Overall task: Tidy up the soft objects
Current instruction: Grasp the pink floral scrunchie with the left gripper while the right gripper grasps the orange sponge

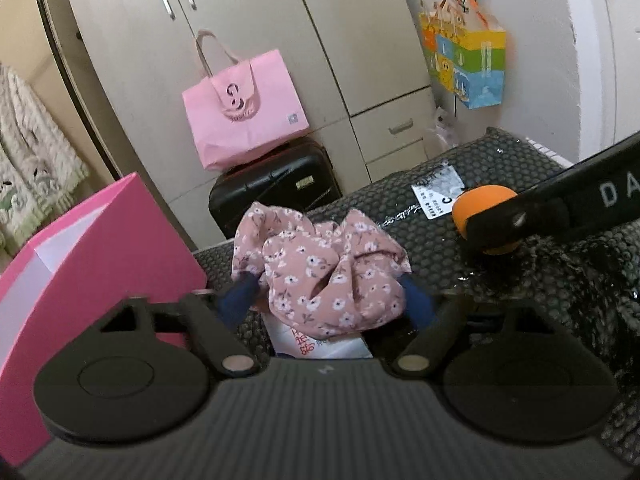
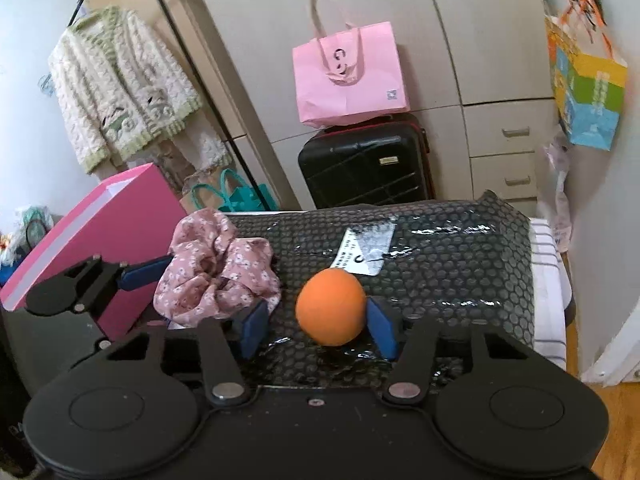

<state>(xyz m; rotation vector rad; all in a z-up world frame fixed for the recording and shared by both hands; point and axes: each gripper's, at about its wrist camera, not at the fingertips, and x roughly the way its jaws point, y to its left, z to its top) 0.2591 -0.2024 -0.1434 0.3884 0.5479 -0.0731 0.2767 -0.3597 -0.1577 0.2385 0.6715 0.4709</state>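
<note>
Two soft things lay on the black bubble mailer (image 2: 460,256) covering the table: a pink floral scrunchie (image 1: 320,276) and an orange ball (image 2: 331,307).

Left hand-held gripper (image 1: 326,300) sat around the scrunchie, blue pads (image 1: 240,296) at either side of the bunched fabric and apparently pressed into it, jaws at a middling width. Seen from the right wrist, one blue pad (image 2: 146,274) touched the scrunchie's (image 2: 218,268) far-left edge.

Right hand-held gripper (image 2: 318,330) straddled the ball, jaws fairly narrow. Right pad (image 2: 382,334) met the ball's side; left pad (image 2: 254,328) stood just clear, a sliver of mailer showing between. Not gripped yet. From the left wrist, the ball (image 1: 482,210) sat partly hidden behind a black finger, near a white label (image 1: 438,192).

Beside the scrunchie, at the mailer's left edge, stood an open pink box (image 2: 108,236).

Beyond the table: black suitcase (image 2: 366,164) topped by a pink bag (image 2: 348,76), beige wardrobe (image 2: 400,20) behind. Knitted cardigan (image 2: 120,92) hung at left, colourful gift bag (image 2: 588,84) at right.
</note>
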